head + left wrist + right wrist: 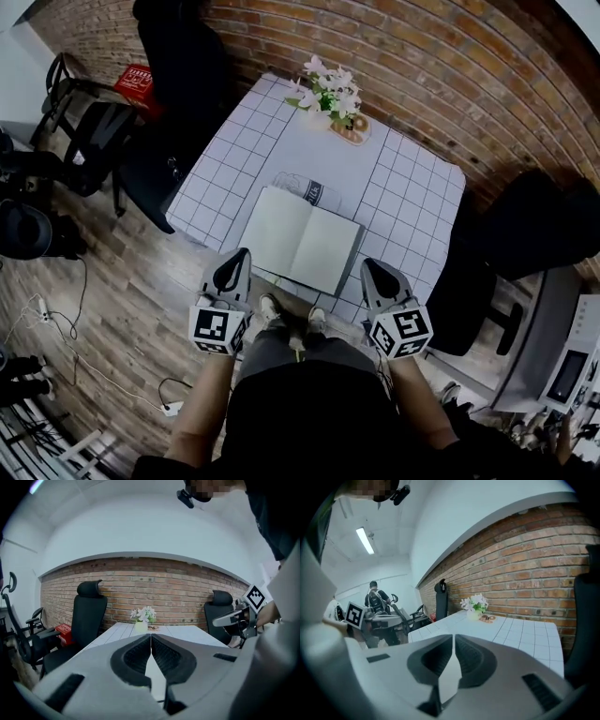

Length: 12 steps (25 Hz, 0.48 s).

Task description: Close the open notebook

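In the head view the open notebook [302, 240] lies flat with blank pages up, near the front edge of the white grid-patterned table [412, 202]. My left gripper [241, 254] hovers just short of the notebook's front left corner. My right gripper [369, 265] hovers just off its front right corner. Neither touches it. In the left gripper view the left gripper [151, 637] has its jaws together at the tips with nothing between them. The right gripper [453, 638] looks the same in its own view. Both point across the table towards the brick wall.
A vase of white flowers [329, 93] and a small dish [352, 130] stand at the table's far edge. A dark-printed item [306, 190] sticks out from under the notebook's far side. Black office chairs [164, 141] flank the table, and cables lie on the wooden floor [103, 309].
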### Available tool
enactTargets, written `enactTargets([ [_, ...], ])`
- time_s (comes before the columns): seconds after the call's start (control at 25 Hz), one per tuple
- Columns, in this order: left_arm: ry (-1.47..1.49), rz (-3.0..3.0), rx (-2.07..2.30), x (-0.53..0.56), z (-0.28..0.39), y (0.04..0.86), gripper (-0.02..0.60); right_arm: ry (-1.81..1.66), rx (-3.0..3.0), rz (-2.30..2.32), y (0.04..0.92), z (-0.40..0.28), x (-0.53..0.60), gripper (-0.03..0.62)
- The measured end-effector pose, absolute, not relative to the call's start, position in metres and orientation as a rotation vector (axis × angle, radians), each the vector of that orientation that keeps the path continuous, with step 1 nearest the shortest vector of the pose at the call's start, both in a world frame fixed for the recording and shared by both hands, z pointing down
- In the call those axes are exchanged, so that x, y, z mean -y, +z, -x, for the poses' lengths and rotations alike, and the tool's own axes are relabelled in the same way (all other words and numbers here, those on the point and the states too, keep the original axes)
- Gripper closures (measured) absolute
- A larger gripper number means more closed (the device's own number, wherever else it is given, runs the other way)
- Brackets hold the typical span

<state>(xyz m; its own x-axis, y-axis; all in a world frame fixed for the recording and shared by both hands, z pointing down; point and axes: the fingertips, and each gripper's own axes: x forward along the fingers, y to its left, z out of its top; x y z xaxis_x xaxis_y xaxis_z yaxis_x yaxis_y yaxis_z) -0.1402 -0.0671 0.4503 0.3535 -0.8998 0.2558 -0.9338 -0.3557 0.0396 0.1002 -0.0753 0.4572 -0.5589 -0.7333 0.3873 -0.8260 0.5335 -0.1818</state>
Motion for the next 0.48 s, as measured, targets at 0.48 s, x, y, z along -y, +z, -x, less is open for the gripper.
enactTargets([
  [0.48,0.473,-2.243,1.554,0.120,0.190,0.564,0.555,0.811,2.256,-1.307,0.553,-0.112,0.066,0.464],
])
